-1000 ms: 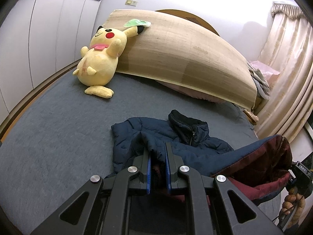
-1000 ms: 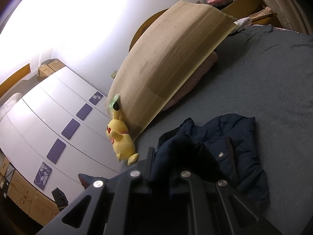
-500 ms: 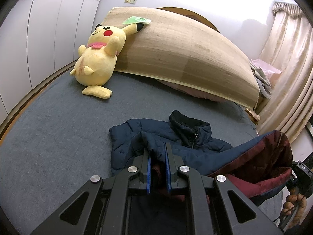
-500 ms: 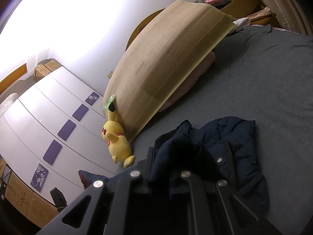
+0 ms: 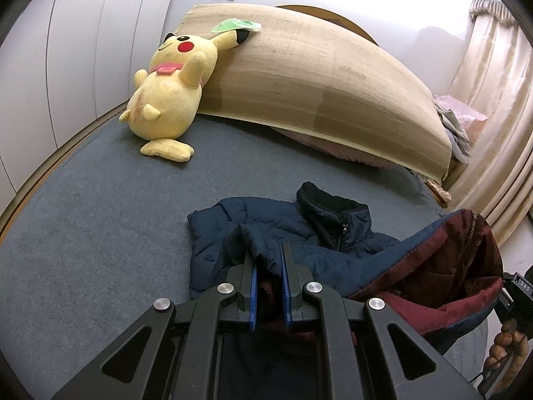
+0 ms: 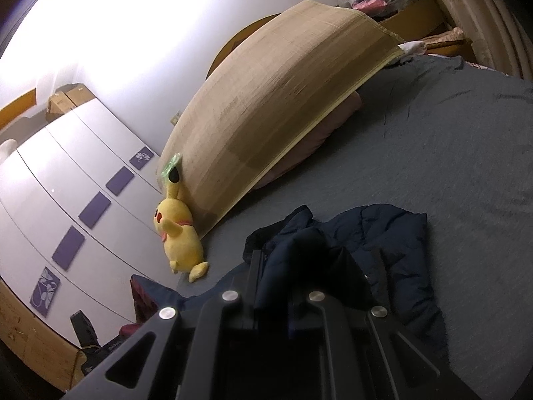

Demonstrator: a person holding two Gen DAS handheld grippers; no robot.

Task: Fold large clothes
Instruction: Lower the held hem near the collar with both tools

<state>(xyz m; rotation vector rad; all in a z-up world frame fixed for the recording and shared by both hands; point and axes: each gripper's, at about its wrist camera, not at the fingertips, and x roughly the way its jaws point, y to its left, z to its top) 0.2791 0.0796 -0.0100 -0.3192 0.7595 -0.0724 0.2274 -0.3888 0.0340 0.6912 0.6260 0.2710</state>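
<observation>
The navy jacket (image 5: 283, 230) lies collar-up on the bed (image 5: 100, 220), its hem lifted. The left hand-held gripper (image 5: 268, 266) and right hand-held gripper (image 6: 283, 276) are each clamped on that hem. Likely mid-fold: next, carry both corners toward the collar (image 5: 329, 203) evenly.

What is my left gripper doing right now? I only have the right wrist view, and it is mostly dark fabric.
Observer: The left gripper is shut on a raised fold of the navy jacket, pinched between its blue pads.
Operator: How much lining is exposed?
Observer: A broad stretch of maroon lining is turned outward on the lifted part next to your right hand.
Operator: And the collar?
Observer: The collar lies on the bed beyond the left gripper, with its zip showing on top.
</observation>
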